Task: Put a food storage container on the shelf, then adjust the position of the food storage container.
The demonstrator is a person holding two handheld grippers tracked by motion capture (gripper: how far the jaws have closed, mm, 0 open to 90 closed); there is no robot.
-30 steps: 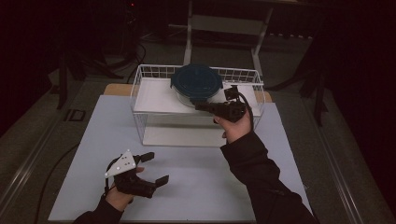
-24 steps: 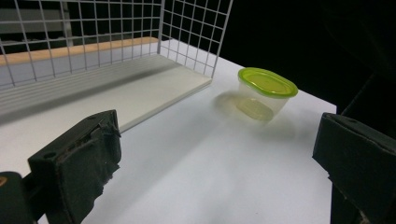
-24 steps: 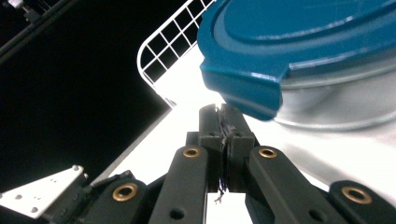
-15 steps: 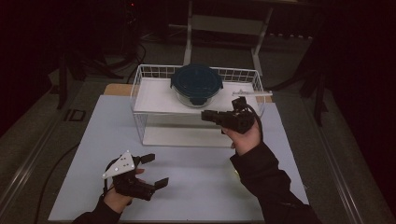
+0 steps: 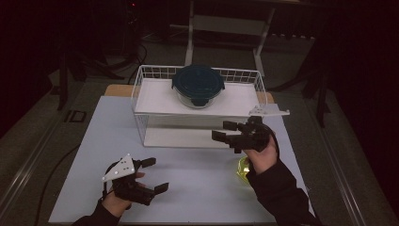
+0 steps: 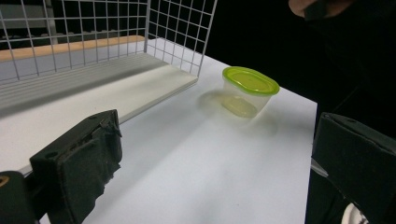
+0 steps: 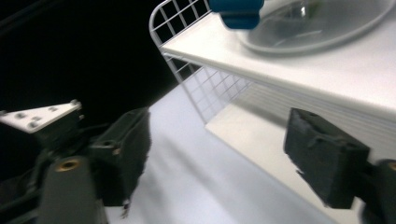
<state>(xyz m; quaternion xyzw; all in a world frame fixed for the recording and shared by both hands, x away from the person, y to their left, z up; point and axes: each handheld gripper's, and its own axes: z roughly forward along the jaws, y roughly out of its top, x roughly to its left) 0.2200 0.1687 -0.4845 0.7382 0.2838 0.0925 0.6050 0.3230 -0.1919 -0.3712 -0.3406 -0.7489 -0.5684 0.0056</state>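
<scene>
rack [image 5: 141, 87]: thin white-coated wire mesh, smooth, with flat matt white shelf boards
glass bowl [image 5: 198, 98]: clear and glossy under a dark blue plastic lid [image 5: 198, 78] with a low sheen
small tub [image 6: 244, 95]: cloudy see-through plastic, smooth, under a shiny lime-green lid
table top [image 5: 197, 188]: pale, matt, smooth sheet
my left gripper [image 5: 150, 175]: matt black plastic, jaw pads rough and frayed
my right gripper [image 5: 226, 131]: same matt black, pads worn

A dark blue lid [image 5: 198, 81] is showing far, a yellow-green lid [image 6: 250, 80] right, a white grid-patterned wire rack [image 5: 141, 92] between.
</scene>
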